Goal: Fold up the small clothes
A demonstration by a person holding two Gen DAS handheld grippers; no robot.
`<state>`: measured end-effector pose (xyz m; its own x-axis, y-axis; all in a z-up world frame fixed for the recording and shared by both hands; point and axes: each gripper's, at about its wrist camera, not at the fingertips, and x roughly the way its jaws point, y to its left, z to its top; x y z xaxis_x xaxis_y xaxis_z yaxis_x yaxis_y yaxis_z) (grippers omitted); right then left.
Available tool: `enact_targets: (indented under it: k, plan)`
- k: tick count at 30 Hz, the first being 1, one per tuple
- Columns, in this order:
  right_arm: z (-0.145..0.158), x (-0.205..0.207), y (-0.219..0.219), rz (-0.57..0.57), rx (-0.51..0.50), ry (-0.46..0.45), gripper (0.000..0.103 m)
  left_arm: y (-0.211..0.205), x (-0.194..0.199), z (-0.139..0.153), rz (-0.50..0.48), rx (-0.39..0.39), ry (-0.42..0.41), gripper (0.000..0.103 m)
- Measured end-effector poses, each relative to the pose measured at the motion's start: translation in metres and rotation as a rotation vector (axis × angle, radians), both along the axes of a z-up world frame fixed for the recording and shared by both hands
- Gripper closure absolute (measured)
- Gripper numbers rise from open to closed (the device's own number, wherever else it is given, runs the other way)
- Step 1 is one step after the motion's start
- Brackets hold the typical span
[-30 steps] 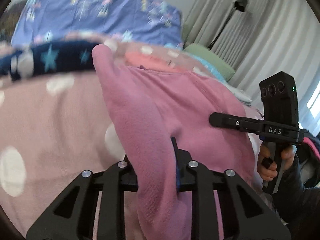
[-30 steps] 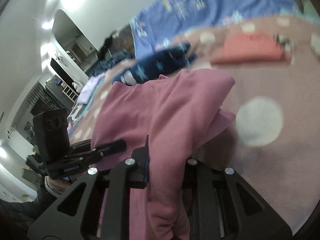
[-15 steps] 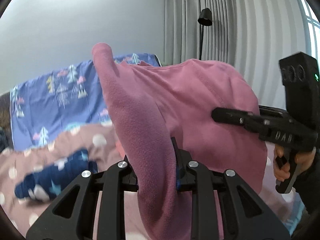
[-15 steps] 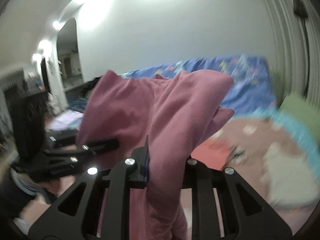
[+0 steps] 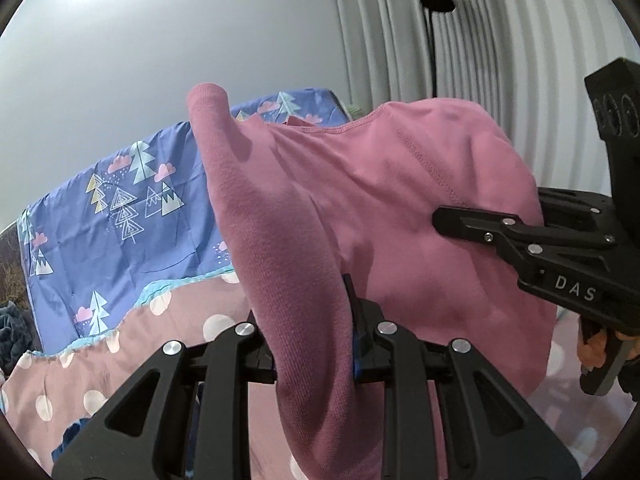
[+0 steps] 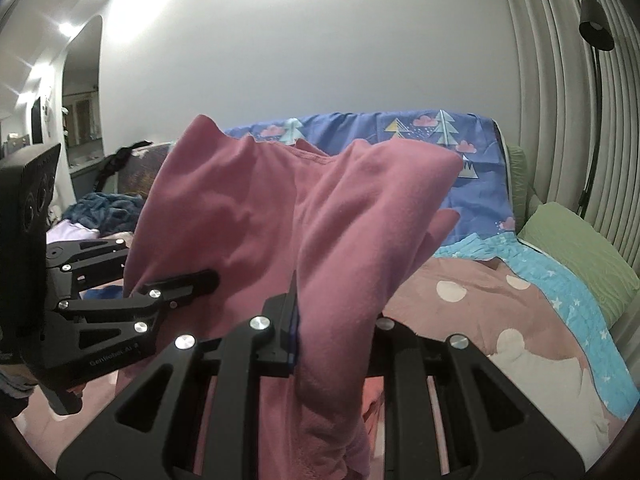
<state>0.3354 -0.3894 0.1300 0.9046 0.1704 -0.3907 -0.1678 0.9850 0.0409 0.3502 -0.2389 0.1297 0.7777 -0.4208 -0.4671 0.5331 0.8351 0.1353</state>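
Both grippers are clamped on the pink garment (image 5: 400, 216), which hangs in the air above the bed (image 6: 472, 300), stretched between them.

In the left wrist view, the left gripper (image 5: 312, 344) pinches a thick rolled fold of the garment, the cloth rising past its jaws to a rounded tip and spilling down below them. Right of that fold, the right gripper (image 5: 452, 220) comes in from the side, one black finger lying across the cloth's face, with a fingertip of the hand (image 5: 592, 348) on its grip just showing at the edge. This view alone shows the stitched seam curving across the garment, and a navy cloth (image 5: 72, 436) low on the bed, left of the garment.

In the right wrist view, the right gripper (image 6: 332, 328) bites a bunched edge of the garment (image 6: 248, 216), which peaks above the jaws. Left of the garment the left gripper (image 6: 200, 280) reaches in, its finger against the cloth. Only this view gives the green pillow (image 6: 580, 256) and turquoise starred blanket (image 6: 572, 292) right of the garment, a doorway (image 6: 82, 92) far left, and a blue heap (image 6: 108, 208) beside it.

Both views catch the blue tree-print sheet (image 5: 120, 208) behind the garment, the polka-dot cover (image 6: 480, 304) below it, the pleated curtain (image 5: 500, 60) and a black lamp (image 6: 596, 28).
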Motion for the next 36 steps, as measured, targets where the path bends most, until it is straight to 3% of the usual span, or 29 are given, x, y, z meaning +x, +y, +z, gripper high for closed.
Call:
enact_targets:
  k: [6,8,9,10,11,12,15,18,20,23,27,31,36]
  plan:
    - [-0.040,0.052,-0.003,-0.031,0.021,0.068,0.085,-0.007,0.050,-0.043,0.055,-0.005,0.057,0.076]
    - [-0.055,0.069,-0.001,-0.061,-0.006,0.064,0.083,-0.011,0.063,-0.056,0.100,0.018,0.043,0.065]
    - [-0.068,0.078,-0.002,-0.119,-0.041,0.058,0.071,-0.011,0.071,-0.068,0.159,0.045,0.017,0.047]
    - [-0.086,0.087,-0.005,-0.216,-0.085,0.081,0.052,-0.009,0.075,-0.076,0.209,0.064,0.005,0.027]
    - [-0.101,0.092,-0.005,-0.273,-0.110,0.128,0.011,-0.004,0.080,-0.087,0.246,0.070,0.016,0.024]
    - [-0.129,0.102,-0.012,-0.284,-0.123,0.241,0.009,0.001,0.084,-0.099,0.250,0.064,0.060,0.024]
    - [-0.191,0.106,-0.034,-0.238,-0.033,0.478,0.014,0.015,0.089,-0.153,0.205,0.098,0.262,0.024]
    - [-0.213,0.086,-0.068,-0.240,0.262,0.585,0.014,0.015,0.079,-0.190,0.149,0.187,0.320,0.024]
    - [-0.215,0.070,-0.076,-0.256,0.335,0.615,0.014,0.021,0.069,-0.198,0.173,0.175,0.308,0.024]
    - [-0.207,0.036,-0.064,-0.243,0.240,0.580,0.013,0.032,0.058,-0.192,0.183,0.125,0.337,0.024]
    - [-0.201,-0.025,-0.050,-0.262,0.153,0.497,0.012,0.041,0.024,-0.186,0.166,0.088,0.313,0.024]
    - [-0.193,-0.092,-0.015,-0.277,0.018,0.397,0.011,0.041,-0.035,-0.175,0.187,0.104,0.244,0.015]
    - [-0.172,-0.183,0.004,-0.273,0.019,0.303,0.011,0.039,-0.126,-0.135,0.120,0.028,0.137,0.002]
